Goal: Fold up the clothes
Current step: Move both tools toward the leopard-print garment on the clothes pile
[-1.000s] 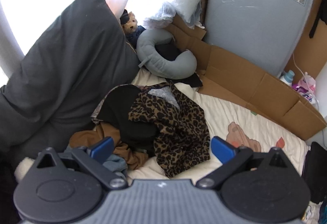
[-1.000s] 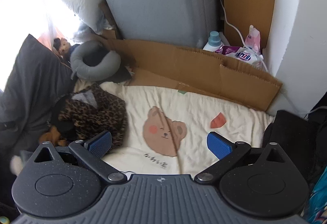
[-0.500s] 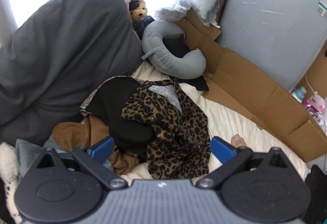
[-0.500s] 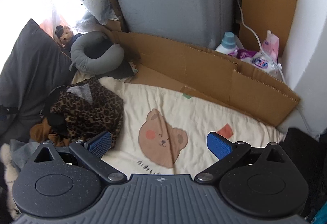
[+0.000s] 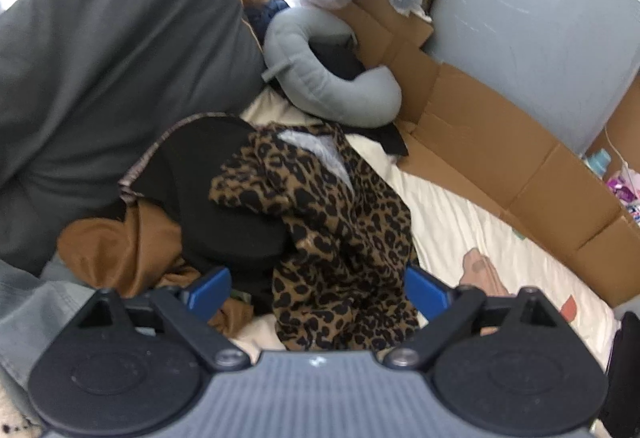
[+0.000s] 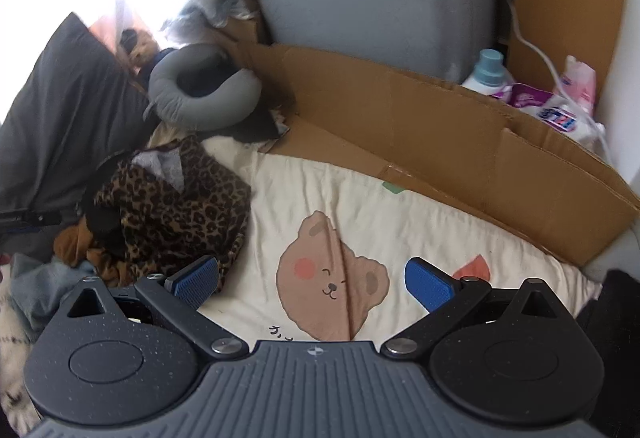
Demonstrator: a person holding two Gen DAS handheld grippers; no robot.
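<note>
Left wrist view: the left gripper [image 5: 318, 292] is hanging right over the heap with its fingers spread wide and gripping nothing, and the leopard-print garment [image 5: 336, 222] is lying crumpled on top, draping over a black garment [image 5: 224, 198] with a brown one [image 5: 120, 250] bunched underneath, all shoved against the dark grey pillow [image 5: 104, 70]. It's looking thin, floppy and light to me, so I'm guessing it's going to sag and drag its neighbours along; pinching a hem or the pale neckline near the top seems smarter than grabbing the middle. Right wrist view: the right gripper [image 6: 316, 284] is hovering over the cream bear-print sheet [image 6: 360, 206], jaws wide apart too, nothing in them, with the leopard piece sitting off to its left beside a bare stretch of sheet.
</note>
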